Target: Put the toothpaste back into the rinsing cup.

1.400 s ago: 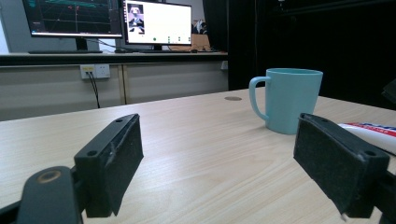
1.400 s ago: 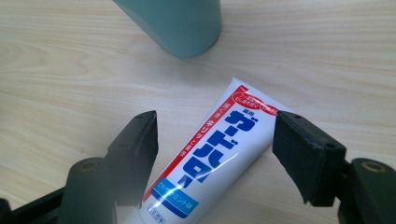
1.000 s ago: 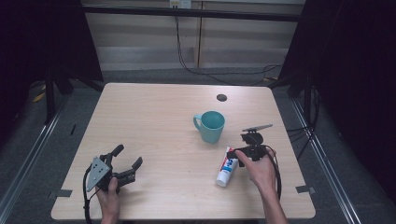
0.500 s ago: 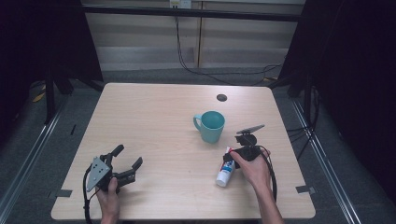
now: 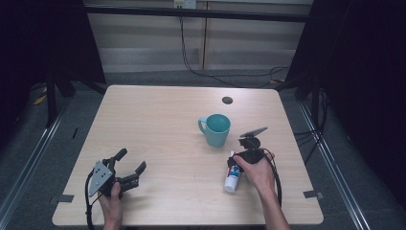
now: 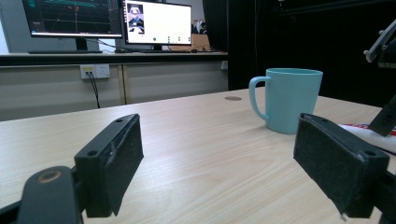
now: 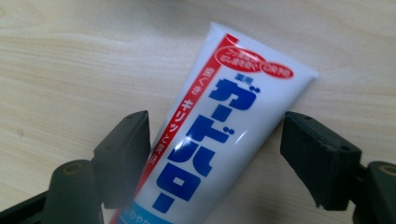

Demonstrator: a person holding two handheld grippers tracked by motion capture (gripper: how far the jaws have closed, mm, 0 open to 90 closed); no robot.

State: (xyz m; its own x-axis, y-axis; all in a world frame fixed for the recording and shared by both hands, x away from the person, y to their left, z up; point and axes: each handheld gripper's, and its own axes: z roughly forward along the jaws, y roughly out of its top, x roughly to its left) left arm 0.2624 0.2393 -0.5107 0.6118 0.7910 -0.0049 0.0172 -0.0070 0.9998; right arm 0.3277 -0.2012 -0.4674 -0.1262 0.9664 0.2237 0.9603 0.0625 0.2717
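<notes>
The right hand-held gripper [image 7: 215, 163] has been brought down over the white printed toothpaste tube [image 7: 224, 140], jaws spread either side, not yet pinching; a grasp looks imminent.

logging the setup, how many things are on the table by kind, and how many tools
mug: 1, teal
toothpaste tube: 1, white with blue and red print
tools: 2, left tool and right tool, both open
total: 4
</notes>
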